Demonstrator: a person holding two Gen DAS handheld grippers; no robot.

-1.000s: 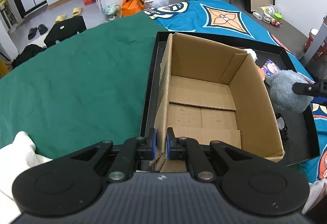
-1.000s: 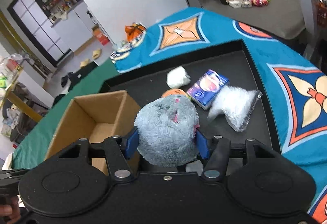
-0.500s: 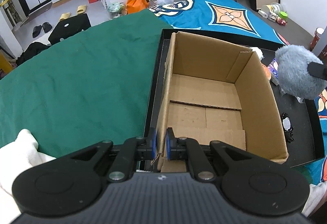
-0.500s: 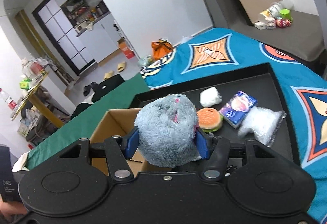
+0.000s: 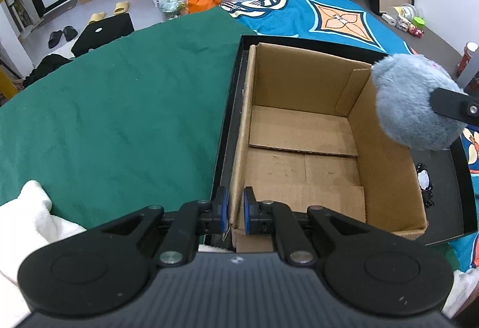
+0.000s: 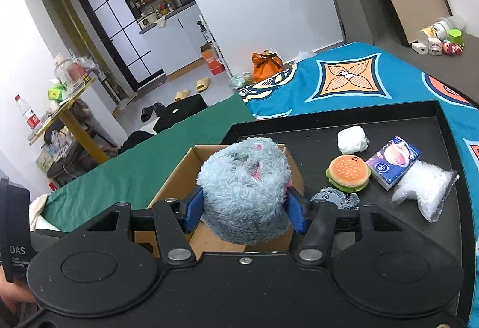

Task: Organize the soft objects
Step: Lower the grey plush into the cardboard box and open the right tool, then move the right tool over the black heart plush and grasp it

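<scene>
Now we have carried the grey plush toy (image 6: pixel 245 193) up off the black tray (image 6: pixel 329 124) and over to the right wall of the cardboard box (image 5: pixel 302 130), so dropping it inside looks like the next step. Our right gripper (image 6: pixel 244 208) stands partly open, its blue pads pressing the toy's sides. Our left gripper (image 5: pixel 234 209) is pinched shut on the box's near wall, steadying it. A burger toy (image 6: pixel 348 173) and other soft items wait on the tray.
</scene>
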